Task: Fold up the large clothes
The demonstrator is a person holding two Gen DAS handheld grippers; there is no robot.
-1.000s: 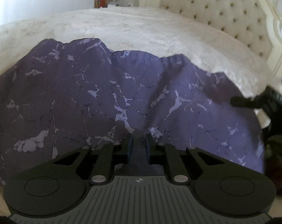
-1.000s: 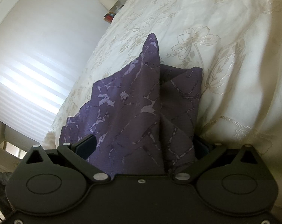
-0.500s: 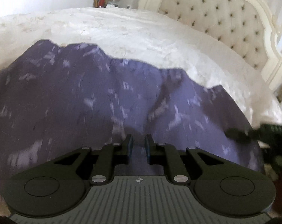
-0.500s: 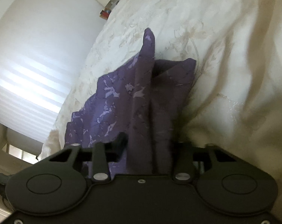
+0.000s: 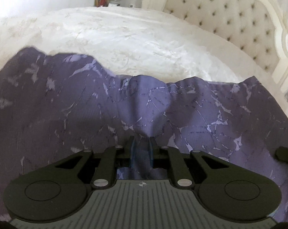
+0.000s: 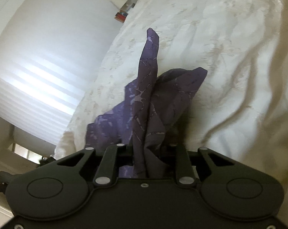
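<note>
Both the left gripper [image 5: 142,145] and right gripper [image 6: 150,152] have their fingers clamped on the purple garment [image 5: 191,110], stretching it above the bed [image 5: 144,38] toward twelve o'clock, likely to fold it.

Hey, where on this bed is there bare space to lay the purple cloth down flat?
Bare white bedspread lies between the far edge of the purple cloth and the tufted headboard, and beside the cloth's right edge in the right wrist view. The near side is crowded: left tongs and right tongs both grip bunched cloth.
</note>
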